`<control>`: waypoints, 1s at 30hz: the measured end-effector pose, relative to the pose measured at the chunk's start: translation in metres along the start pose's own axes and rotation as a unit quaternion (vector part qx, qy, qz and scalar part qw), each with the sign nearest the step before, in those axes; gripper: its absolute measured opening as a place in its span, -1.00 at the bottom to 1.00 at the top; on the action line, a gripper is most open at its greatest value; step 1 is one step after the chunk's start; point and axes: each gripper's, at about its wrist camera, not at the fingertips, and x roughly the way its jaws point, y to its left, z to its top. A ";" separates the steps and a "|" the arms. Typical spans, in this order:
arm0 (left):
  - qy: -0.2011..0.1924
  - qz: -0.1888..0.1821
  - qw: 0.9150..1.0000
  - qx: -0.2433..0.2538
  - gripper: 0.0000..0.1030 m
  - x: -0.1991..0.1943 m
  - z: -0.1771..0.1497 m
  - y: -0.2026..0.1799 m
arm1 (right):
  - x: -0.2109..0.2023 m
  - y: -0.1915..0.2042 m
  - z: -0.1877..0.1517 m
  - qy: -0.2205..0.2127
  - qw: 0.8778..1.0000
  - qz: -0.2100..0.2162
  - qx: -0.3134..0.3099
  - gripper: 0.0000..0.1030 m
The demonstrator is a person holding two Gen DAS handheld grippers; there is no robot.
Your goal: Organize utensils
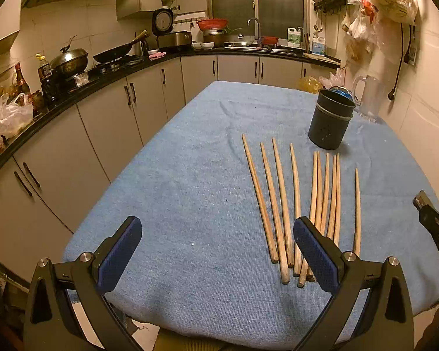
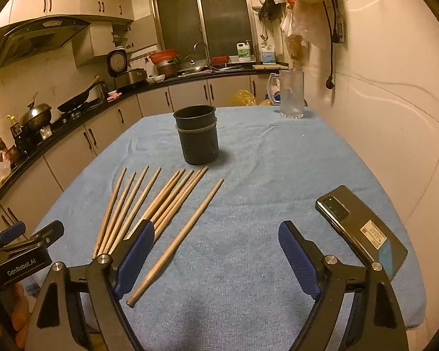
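Left wrist view
My left gripper (image 1: 218,250): jaws spread wide, nothing between the blue pads; it hangs over the near end of the table.
Table cloth (image 1: 172,181): blue towel covering the whole table top.
Chopsticks (image 1: 281,201): wooden, lying flat on the cloth in a loose fan, thick ends toward me, thin tips toward the holder. My right-hand pad stands in front of the thick ends of the middle ones; I cannot tell whether it touches them.
Holder (image 1: 330,122): dark round cup, upright, empty as far as I see, just beyond the chopstick tips.
Glass jug (image 1: 370,99): clear, upright, behind the holder near the wall.
My right gripper (image 1: 433,222): only a dark piece of it shows at the right edge.

Right wrist view
My right gripper (image 2: 216,257): jaws released and wide, gripping nothing; bare cloth lies between the pads.
Single chopstick (image 2: 178,241): lies apart from the rest, just inside my left pad, not gripped.
Other chopsticks (image 2: 149,204): fanned out to the left, partly behind that pad.
Holder (image 2: 197,134): upright past the tips, mid-table.
Phone (image 2: 363,229): face down on the cloth, right of my right pad.
Glass jug (image 2: 291,93): at the far edge.
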 end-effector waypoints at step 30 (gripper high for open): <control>0.023 -0.002 1.000 0.003 0.99 0.011 -0.007 -0.001 | 0.015 -0.002 -0.002 0.024 1.000 0.006 0.006 0.61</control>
